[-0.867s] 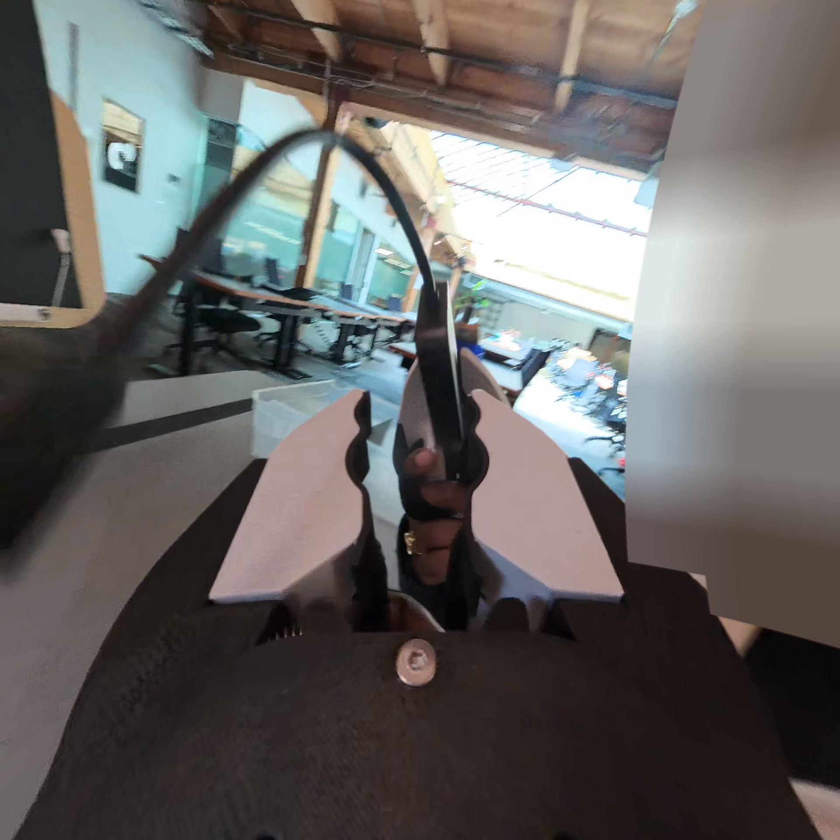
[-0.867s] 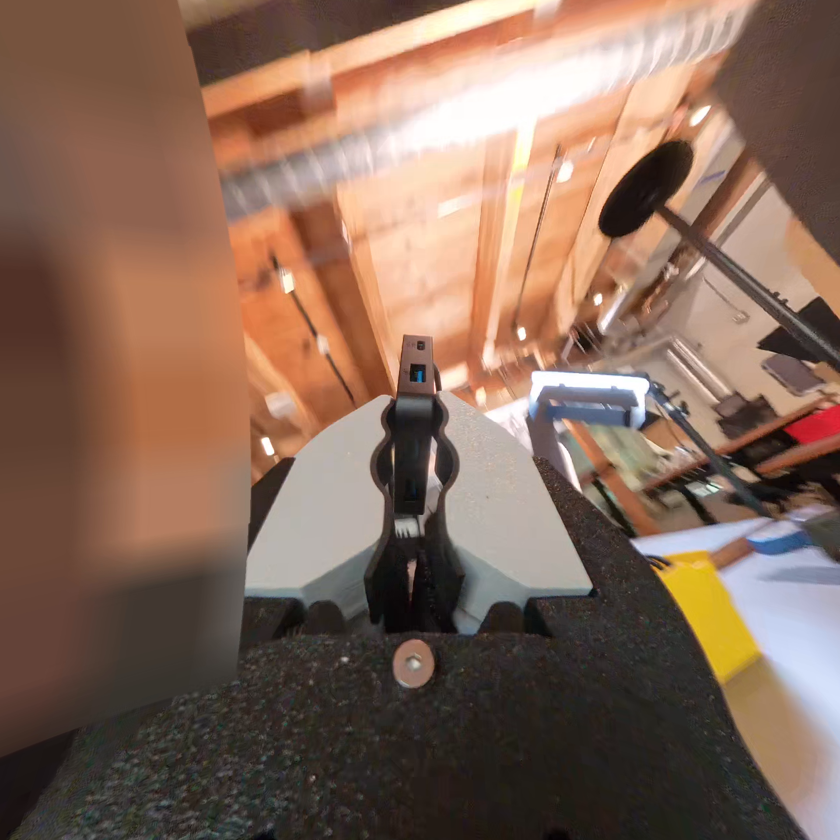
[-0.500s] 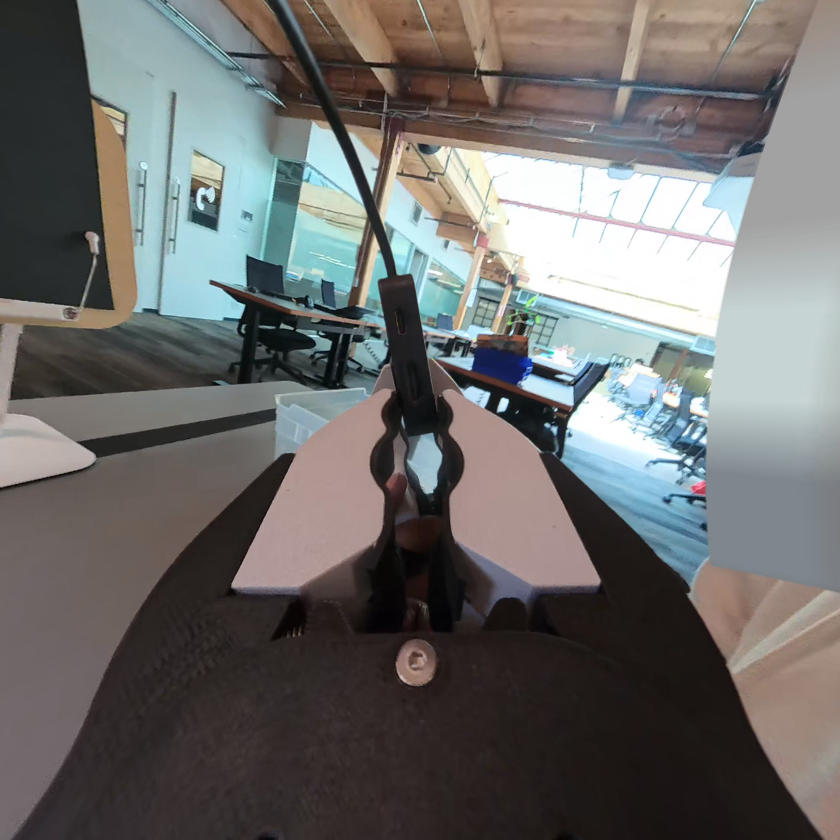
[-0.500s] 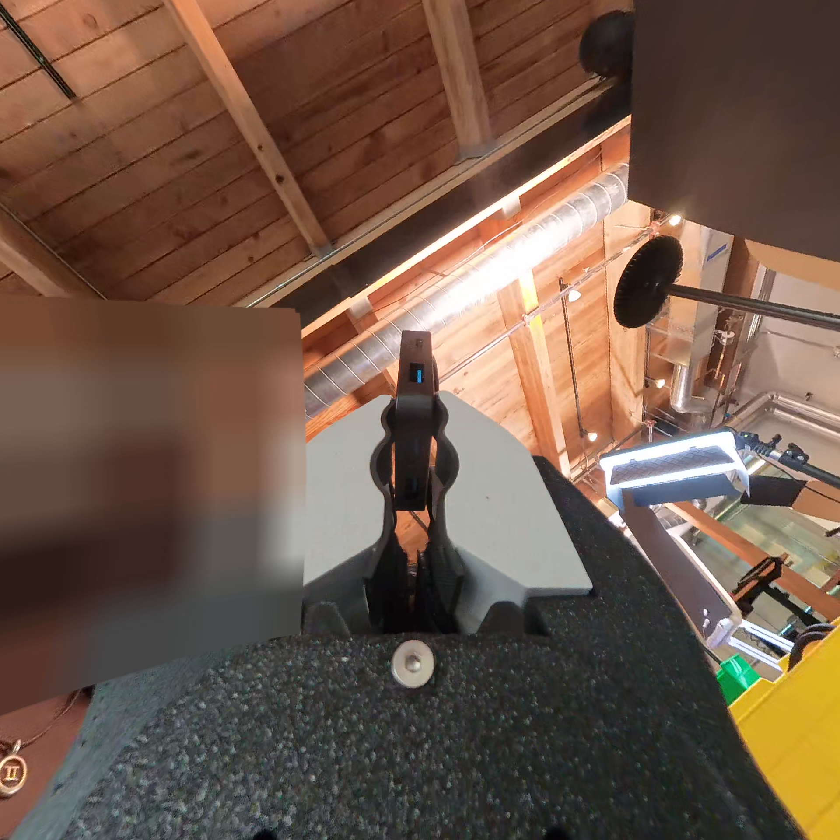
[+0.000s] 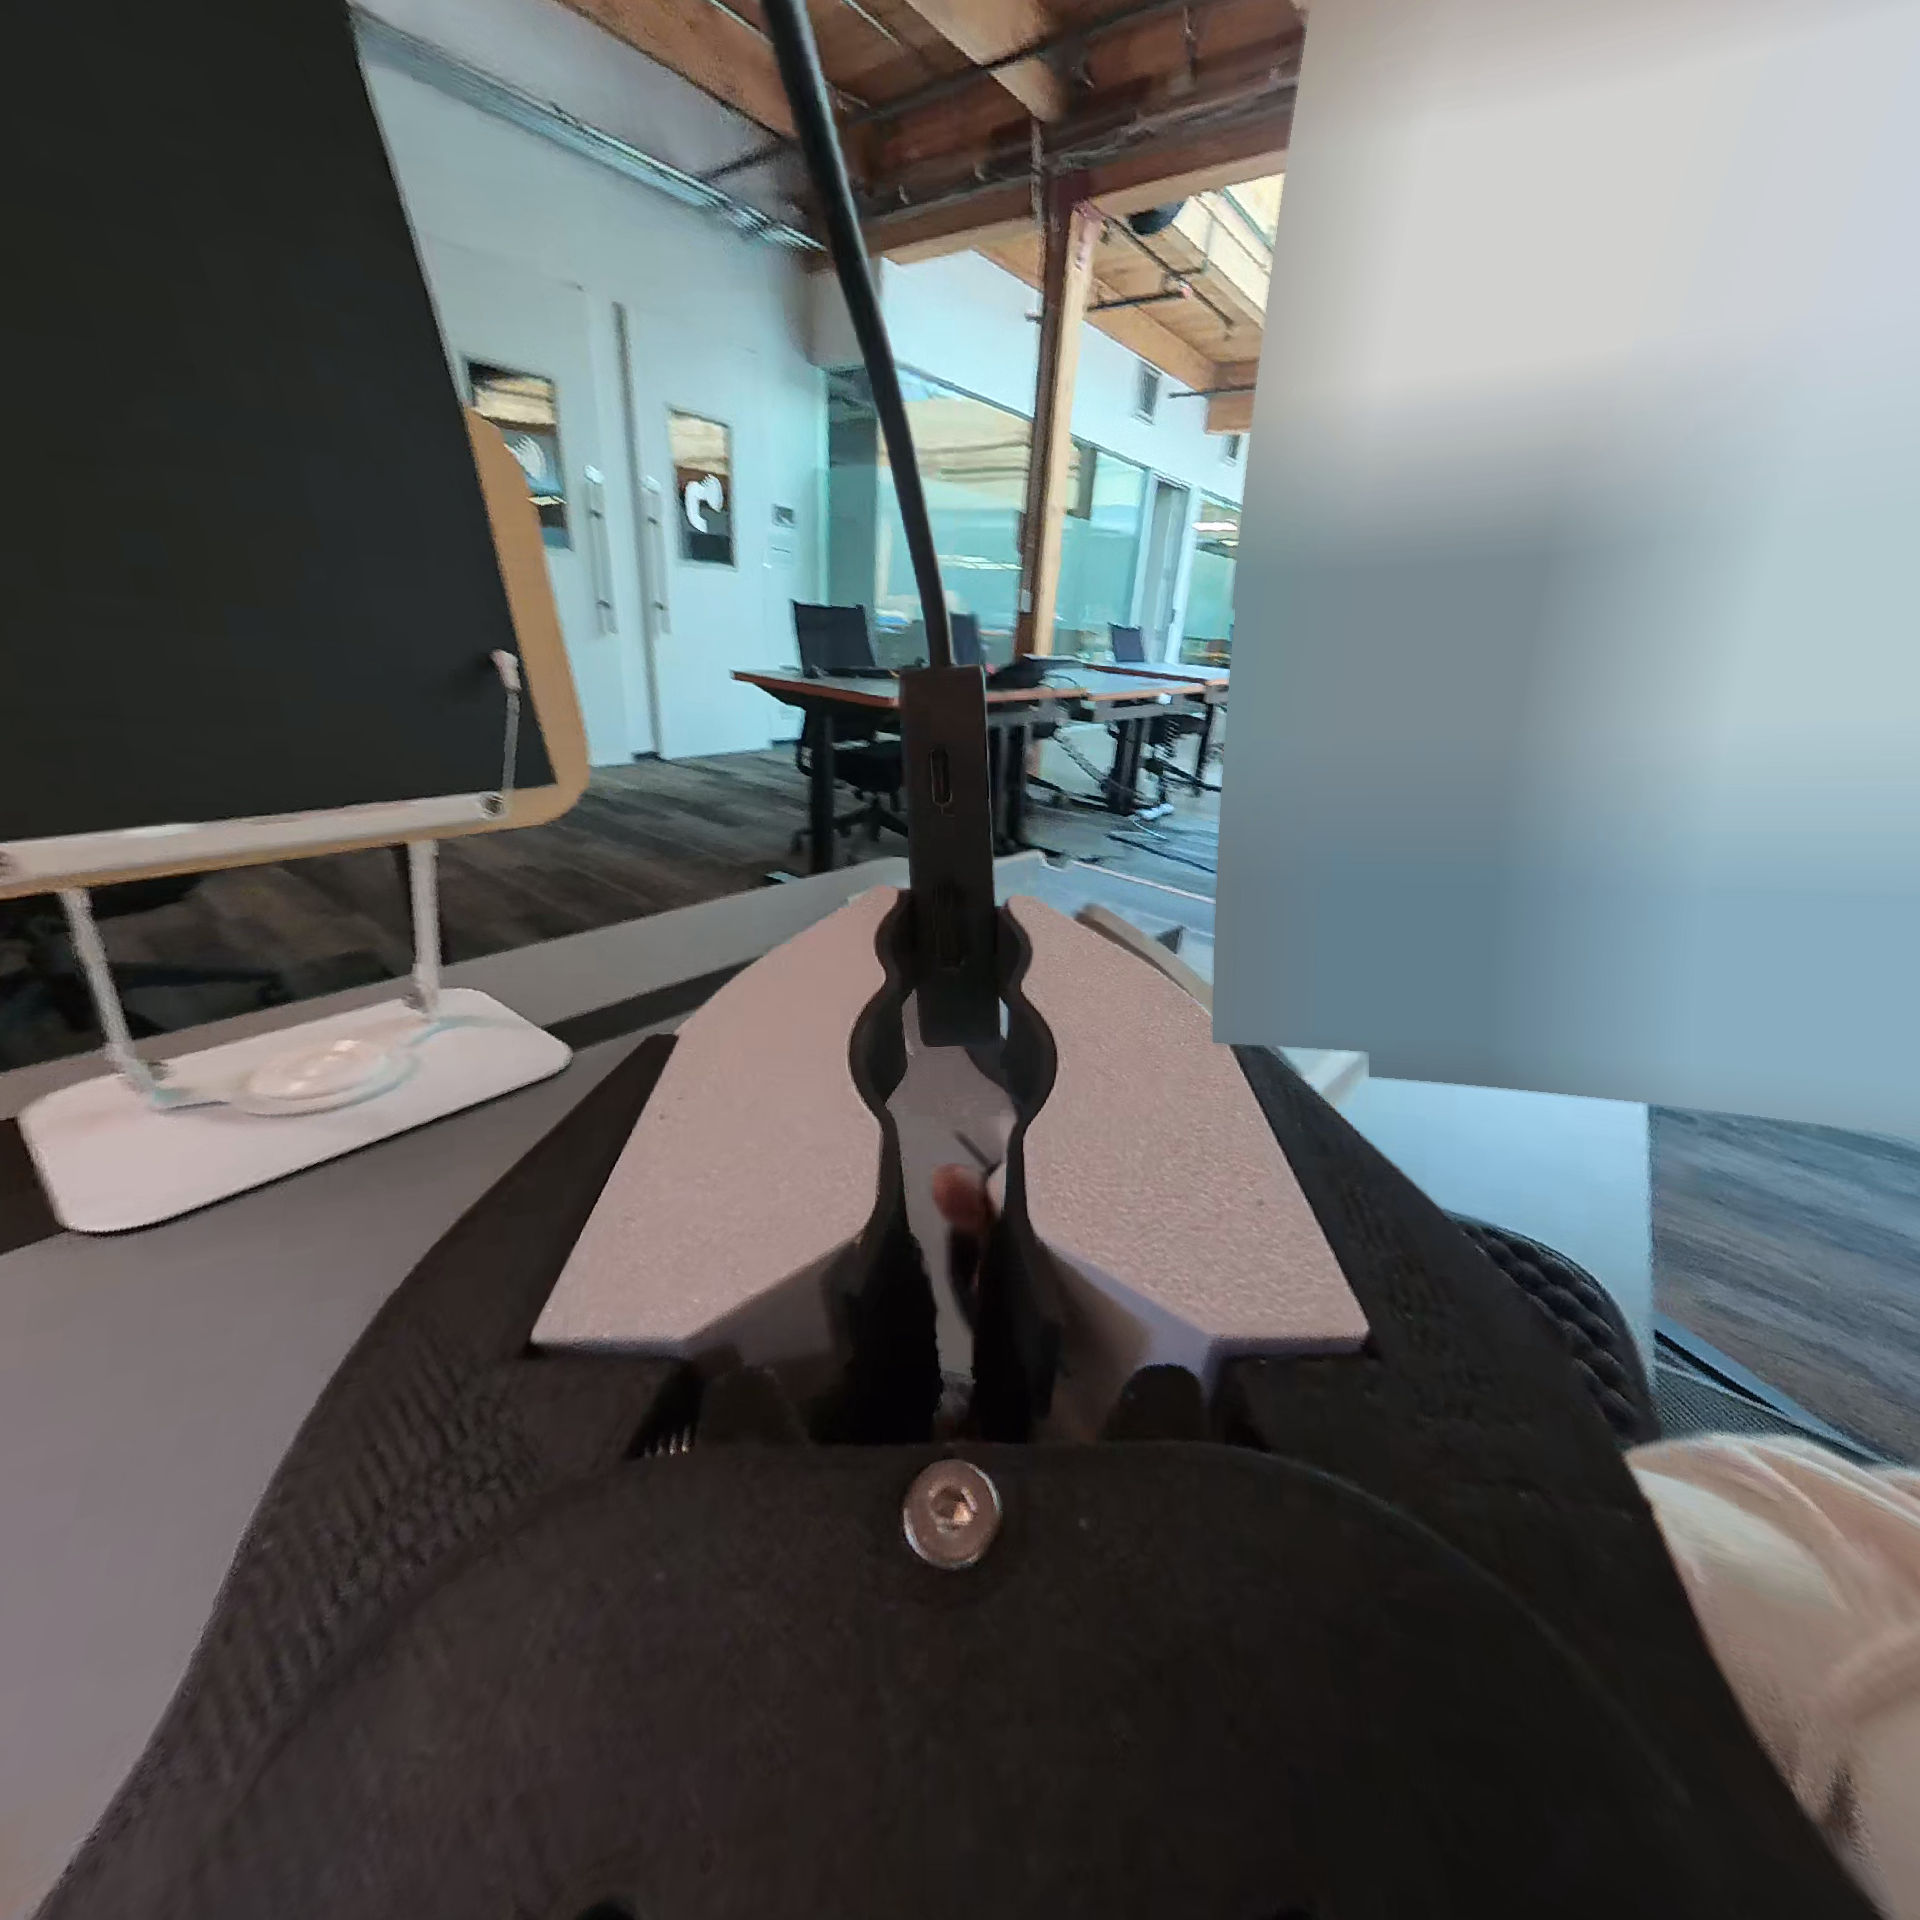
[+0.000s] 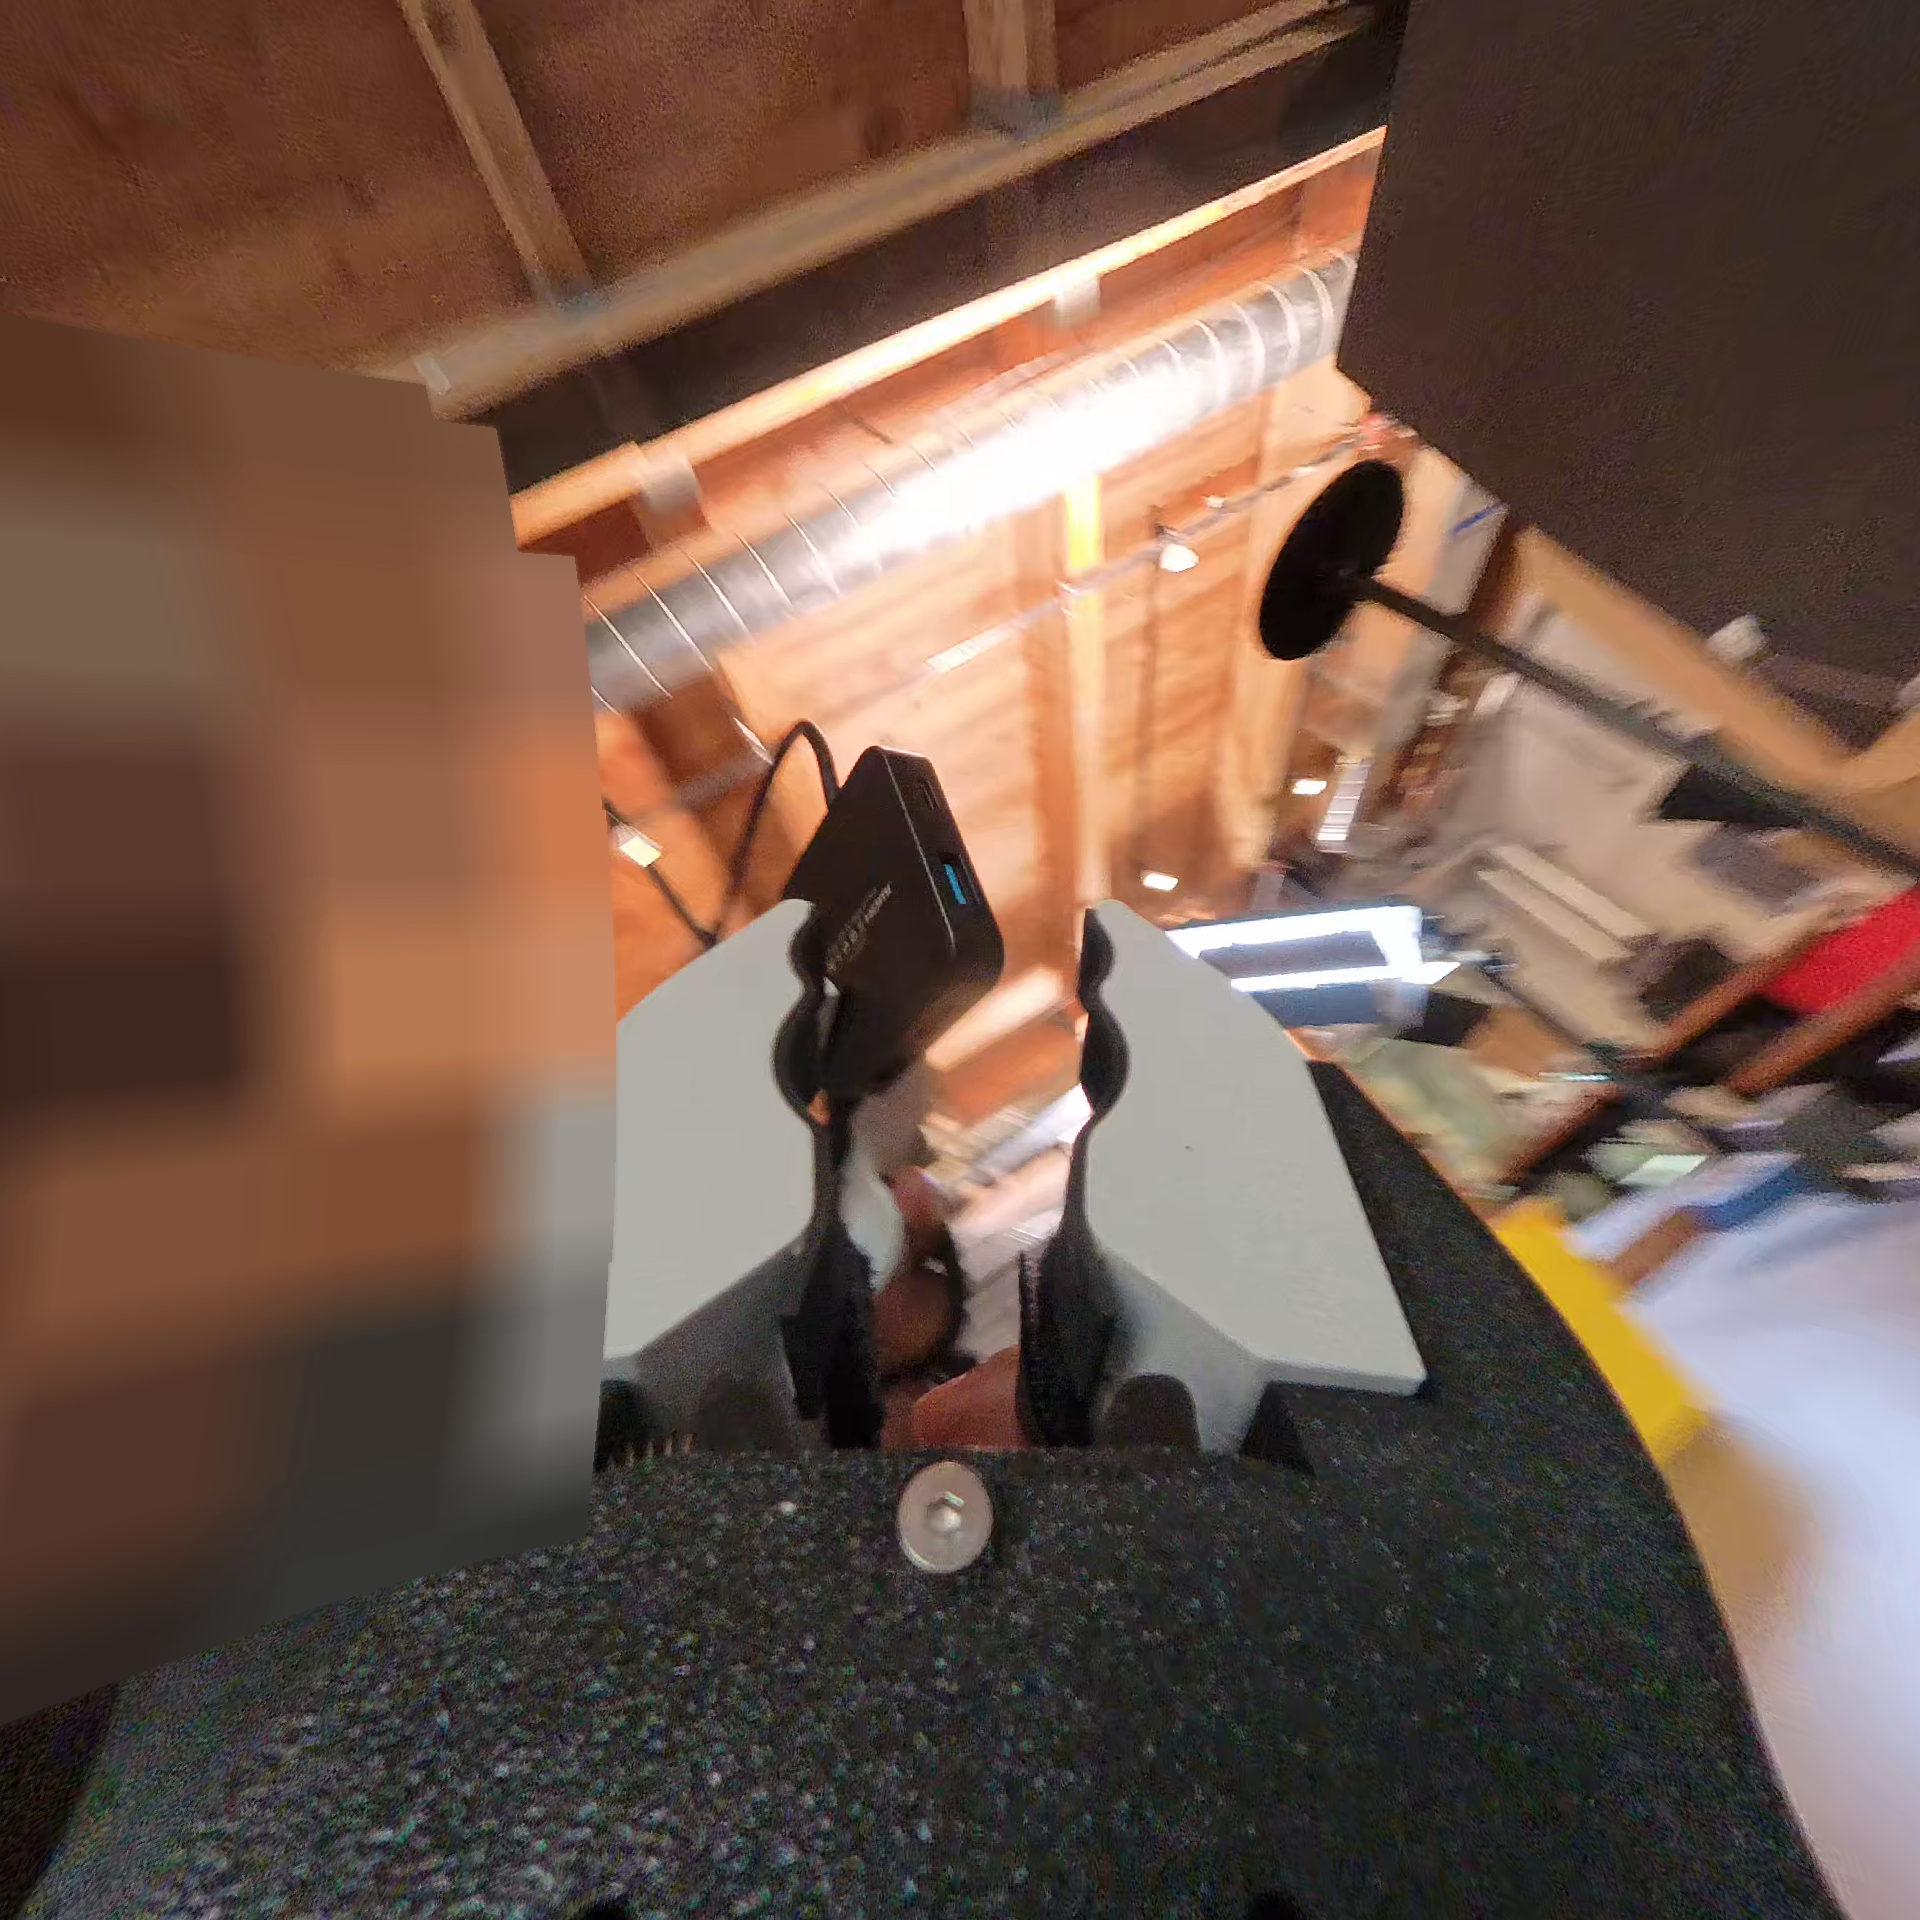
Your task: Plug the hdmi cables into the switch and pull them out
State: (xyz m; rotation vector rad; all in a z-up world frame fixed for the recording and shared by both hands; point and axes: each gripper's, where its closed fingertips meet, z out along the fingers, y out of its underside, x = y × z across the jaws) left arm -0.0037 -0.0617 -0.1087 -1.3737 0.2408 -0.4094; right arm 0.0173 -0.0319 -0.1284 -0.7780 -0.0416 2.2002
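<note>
Now the switch, a small black box with a blue port on its edge, is sitting tilted between my right jaws, leaning against the left one and clear of the right one. A moment ago my right gripper was clamping it edge-on; at present those jaws are standing wide, so I am no longer pinching it. Its thin black lead is curving away off its far end, just beyond my left jaw.

Meanwhile my left gripper is closing narrowly on a slim black body with a small slot on its face, and a thick black cable is rising out of its far end, up past the top of the view. Half a second back it was sitting much the same way between these jaws, so that hold is staying put.

Beyond my left jaws, off to the left, a dark panel on a white stand is resting on the grey table.

I am judging this a handover: the box is passing to the left side, and no plug is seated yet.
</note>
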